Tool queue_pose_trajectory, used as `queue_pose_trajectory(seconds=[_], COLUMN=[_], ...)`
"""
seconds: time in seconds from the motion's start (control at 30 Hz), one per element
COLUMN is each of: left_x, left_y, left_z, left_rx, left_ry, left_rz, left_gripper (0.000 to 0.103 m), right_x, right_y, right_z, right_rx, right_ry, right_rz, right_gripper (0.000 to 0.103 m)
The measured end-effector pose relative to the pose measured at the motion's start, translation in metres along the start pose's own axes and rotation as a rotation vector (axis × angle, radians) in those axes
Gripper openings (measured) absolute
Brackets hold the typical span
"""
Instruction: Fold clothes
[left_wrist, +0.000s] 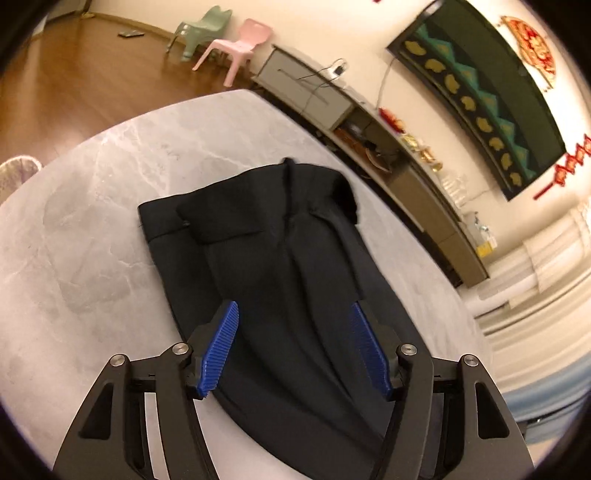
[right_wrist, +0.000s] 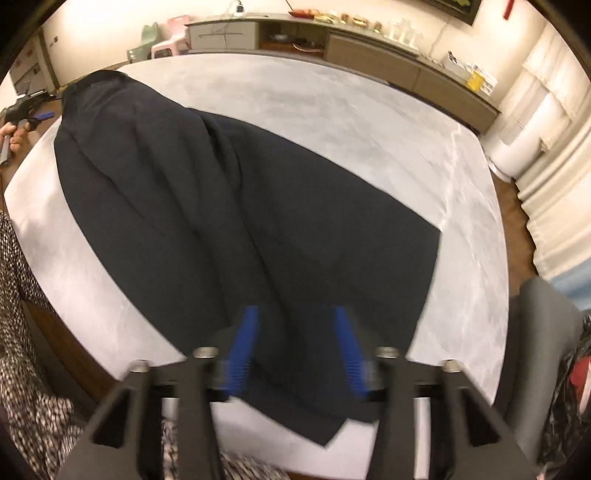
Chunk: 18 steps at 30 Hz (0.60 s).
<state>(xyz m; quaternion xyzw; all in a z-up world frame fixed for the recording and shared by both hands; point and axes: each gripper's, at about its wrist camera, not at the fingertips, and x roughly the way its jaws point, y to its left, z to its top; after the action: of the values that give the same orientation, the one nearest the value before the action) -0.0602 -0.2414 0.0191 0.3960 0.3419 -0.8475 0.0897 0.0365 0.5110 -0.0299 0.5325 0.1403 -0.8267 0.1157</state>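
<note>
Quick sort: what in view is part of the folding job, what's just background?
Job:
- dark garment spread on the table
- left gripper, open
- right gripper, open
- grey marble table

Background:
- pink chair
- green chair
- sideboard
- wall screen

We see a grey marble surface (left_wrist: 110, 177), a pink chair (left_wrist: 240, 46) beside a green chair (left_wrist: 201, 27), and a long sideboard (left_wrist: 369, 125) along the wall.

Grey marble table (left_wrist: 110, 206), wood floor (left_wrist: 55, 92), pink chair (left_wrist: 240, 44)
</note>
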Motion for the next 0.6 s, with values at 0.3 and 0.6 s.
queue_pose_trajectory(seconds=[0.3,0.6], left_x=[0.031,0.069], left_y=[-0.021,-0.029], left_z=[0.010,0.015], left_rx=[0.084,0.100], left_ry=[0.035,0.049], left_rz=[0.033,0.067], left_gripper=[0.074,0.004], right_x=[0.045,0.041], right_y=[0.000,-0.009], right_z=[-0.003,-0.013], right_rx=[0.015,0.026], right_ry=[0.111,0.100], right_rz=[-0.004,0.026], right_gripper=[0.053,0.005])
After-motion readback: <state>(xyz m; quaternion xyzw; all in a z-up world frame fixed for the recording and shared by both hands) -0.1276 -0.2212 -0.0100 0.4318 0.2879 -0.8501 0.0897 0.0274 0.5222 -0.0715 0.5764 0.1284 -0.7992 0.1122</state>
